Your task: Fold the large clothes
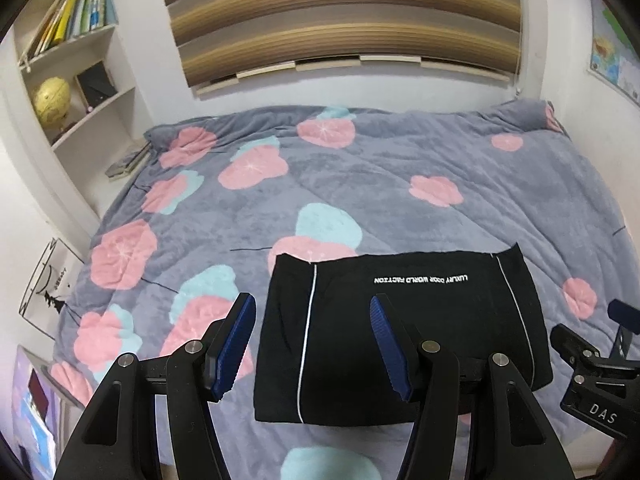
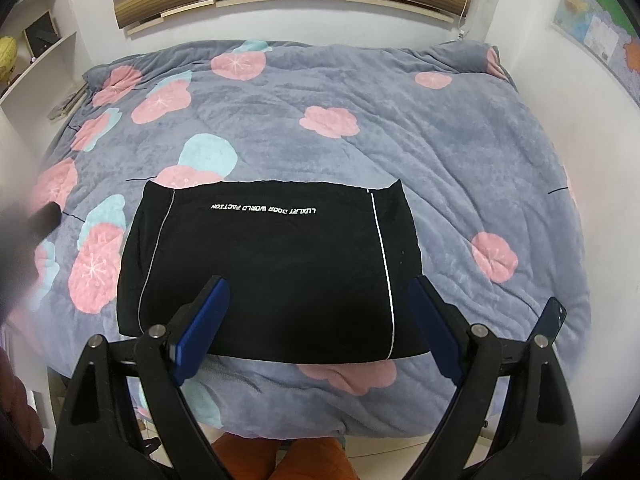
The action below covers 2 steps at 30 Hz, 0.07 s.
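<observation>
left hand-held gripper (image 1: 312, 344) hangs with blue pads apart, empty, and right hand-held gripper (image 2: 320, 320) spread wide too, nothing clamped. below both, the black folded garment with white piping and lettering (image 2: 272, 268) lies flat near the front edge of the grey plush flowered bed cover (image 2: 440, 140). risk: pinching one layer would pull the fold open. white bookshelf (image 1: 80, 80) holds books and a yellow globe (image 1: 52, 100).

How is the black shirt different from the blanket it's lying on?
The shirt is plain black with thin white lines and white words; the blanket is grey with pink and blue flowers. The shirt is folded into a small neat rectangle; the blanket is spread wide over the whole bed. The shirt looks smooth; the blanket looks fuzzy and rumpled. Both are soft cloth, lying flat.
</observation>
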{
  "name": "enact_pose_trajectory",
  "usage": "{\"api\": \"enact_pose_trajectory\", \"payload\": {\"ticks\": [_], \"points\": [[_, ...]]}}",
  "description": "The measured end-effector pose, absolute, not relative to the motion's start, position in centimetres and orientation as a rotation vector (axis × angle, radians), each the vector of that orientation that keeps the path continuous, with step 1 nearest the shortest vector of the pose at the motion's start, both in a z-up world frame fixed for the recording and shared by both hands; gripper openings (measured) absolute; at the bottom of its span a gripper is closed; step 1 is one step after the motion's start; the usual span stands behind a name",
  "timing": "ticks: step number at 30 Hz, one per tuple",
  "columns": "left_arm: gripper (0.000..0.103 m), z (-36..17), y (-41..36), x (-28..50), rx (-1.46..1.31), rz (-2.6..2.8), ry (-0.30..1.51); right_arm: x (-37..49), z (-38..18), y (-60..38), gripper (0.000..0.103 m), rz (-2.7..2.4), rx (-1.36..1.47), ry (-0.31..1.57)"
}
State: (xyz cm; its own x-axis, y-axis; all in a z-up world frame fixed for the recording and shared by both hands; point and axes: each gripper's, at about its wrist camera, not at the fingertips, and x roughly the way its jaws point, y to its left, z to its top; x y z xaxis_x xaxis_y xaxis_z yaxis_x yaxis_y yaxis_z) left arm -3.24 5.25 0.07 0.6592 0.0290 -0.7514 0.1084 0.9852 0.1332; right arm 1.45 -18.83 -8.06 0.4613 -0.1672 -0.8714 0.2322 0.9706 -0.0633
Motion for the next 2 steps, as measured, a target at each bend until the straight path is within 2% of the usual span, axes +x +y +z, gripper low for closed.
{"api": "enact_pose_trajectory", "payload": {"ticks": [2], "points": [[0.061, 0.08, 5.59, -3.15, 0.170, -0.046, 0.854, 1.45, -8.03, -18.85, 0.089, -0.248, 0.066, 1.062]]}}
